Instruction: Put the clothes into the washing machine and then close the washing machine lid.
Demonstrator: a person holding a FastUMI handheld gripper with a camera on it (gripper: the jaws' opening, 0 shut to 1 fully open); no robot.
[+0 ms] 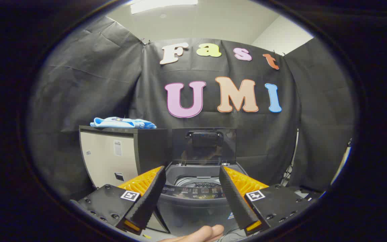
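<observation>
Your gripper point(193, 198) holds its jaws wide apart with nothing between them, aimed at the washing machine point(193, 201) just ahead, whose lid point(203, 144) stands upright. The blue clothes point(123, 122) lie atop the cabinet point(119, 158) beside it.

A bright ceiling lamp point(163, 5) lights the booth from above; the dark cloth stays dim. Straight lines bend near the edges. The focus is sharp, with no glare.
</observation>
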